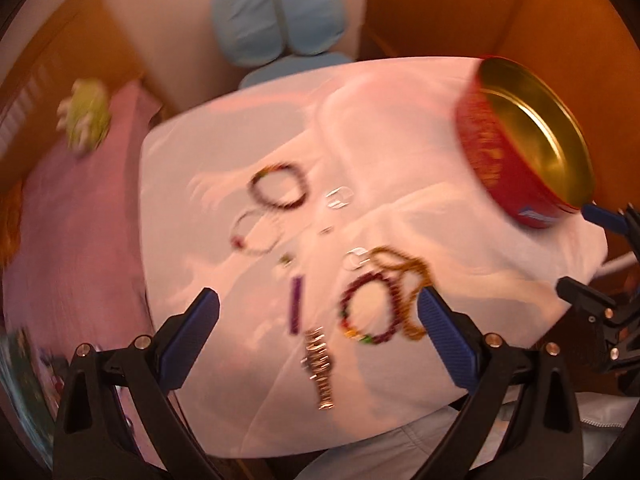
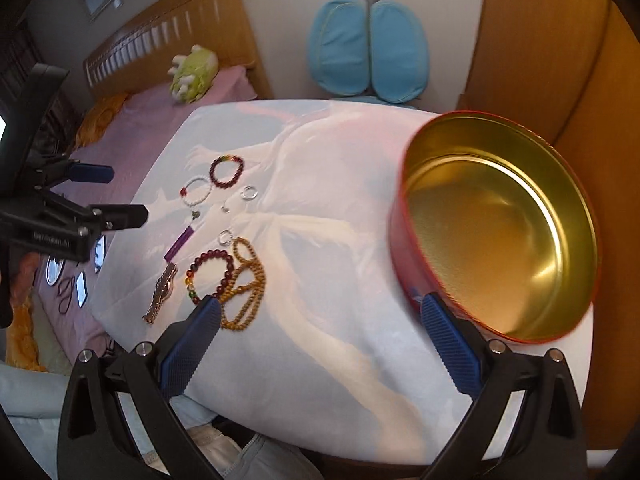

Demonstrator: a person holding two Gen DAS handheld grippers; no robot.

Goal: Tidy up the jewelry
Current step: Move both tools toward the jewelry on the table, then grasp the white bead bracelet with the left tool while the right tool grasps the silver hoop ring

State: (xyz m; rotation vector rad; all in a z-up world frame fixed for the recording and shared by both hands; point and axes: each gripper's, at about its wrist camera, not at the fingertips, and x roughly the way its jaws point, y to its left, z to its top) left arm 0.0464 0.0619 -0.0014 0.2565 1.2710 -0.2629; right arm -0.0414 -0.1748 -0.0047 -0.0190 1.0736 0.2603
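I see the worktop draped in a pale cloth, with a bed in pink sheets off to its left and a blue chair behind it. On the worktop's right side stands my largest item, a round red tin with a gold inside, open and with nothing in it. My right hand-held gripper hovers over the near edge with its jaws spread wide, holding nothing; its right finger sits just beside the tin's near wall. My left hand-held gripper is likewise wide apart and holding nothing, poised above the jewelry; from the right wrist view it shows at the far left, over the bed. The jewelry lies in a loose cluster left of centre on the cloth, well apart from the tin. Nearest me are a tan wooden bead necklace coiled in loops, touching a dark red bead bracelet, and a metal watch lying flat beside them. Farther back are a purple tassel, a white bead bracelet and another dark red bracelet. Smallest are two silver rings, one near the far bracelet, one by the necklace.
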